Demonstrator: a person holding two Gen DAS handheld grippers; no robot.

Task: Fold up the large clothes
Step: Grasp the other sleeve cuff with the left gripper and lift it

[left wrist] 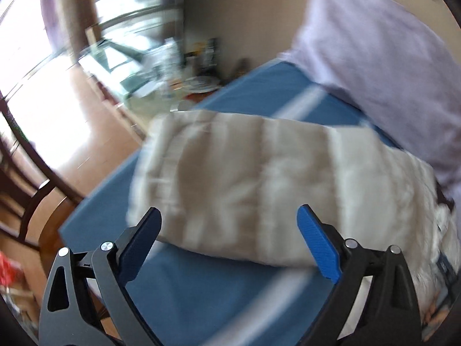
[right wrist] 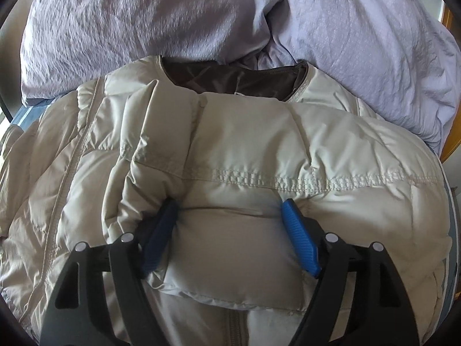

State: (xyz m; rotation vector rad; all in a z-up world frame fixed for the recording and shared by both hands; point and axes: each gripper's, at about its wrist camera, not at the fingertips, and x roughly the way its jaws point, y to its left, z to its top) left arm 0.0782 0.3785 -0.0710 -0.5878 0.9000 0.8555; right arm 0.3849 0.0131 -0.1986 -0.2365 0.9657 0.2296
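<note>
Lying across a blue bed sheet (left wrist: pixel 201 297), the puffy cream quilted jacket (right wrist: pixel 259 144) shows stitched seams, a dark satin lining at its neckline and a sleeve folded over its front. Behind it sits crumpled lilac bedding (right wrist: pixel 360 43). The right gripper (right wrist: pixel 230 219) has its jaws partly spread around a padded fold, ribbed blue pads touching it. The left gripper (left wrist: pixel 230 225) hangs wide open and empty above the sheet.

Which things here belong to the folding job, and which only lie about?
Job: jacket, left gripper, right gripper.
Lying about: lilac duvet, blue sheet, chair.
</note>
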